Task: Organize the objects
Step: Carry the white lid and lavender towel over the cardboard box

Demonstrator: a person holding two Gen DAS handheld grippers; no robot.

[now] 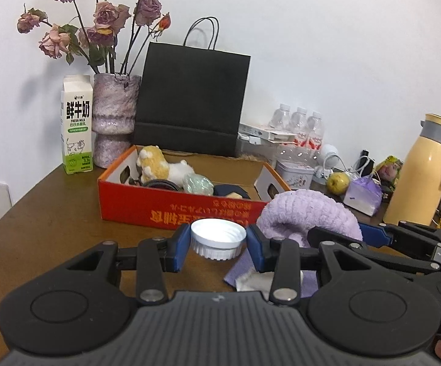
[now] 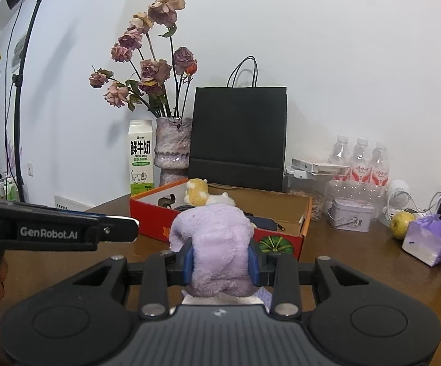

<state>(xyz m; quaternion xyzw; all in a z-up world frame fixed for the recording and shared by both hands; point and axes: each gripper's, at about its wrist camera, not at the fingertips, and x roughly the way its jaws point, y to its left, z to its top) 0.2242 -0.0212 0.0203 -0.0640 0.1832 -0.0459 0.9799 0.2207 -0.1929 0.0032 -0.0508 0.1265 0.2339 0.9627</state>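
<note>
Left gripper (image 1: pixel 218 245) clamps white lid (image 1: pixel 218 238), right gripper (image 2: pixel 220 263) purple plush (image 2: pixel 217 244), near red box's (image 1: pixel 171 204) front edge.

Red box (image 1: pixel 171 210) right half open; black bag (image 1: pixel 190 103), vase (image 1: pixel 113 116) apparently block behind.

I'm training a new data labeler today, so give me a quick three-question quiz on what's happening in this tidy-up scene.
1. True or false: the left claw is shut on a white cap.
2. What does the right claw grip?
A. milk carton
B. fluffy purple cloth
C. pear
3. Fill in: the plush dog lies inside the red ____.

Key:
1. True; the blue pads sit on both sides of the cap.
2. B, the fluffy purple cloth.
3. Box; the red box sits on the brown table, in front of the black paper bag.
</note>
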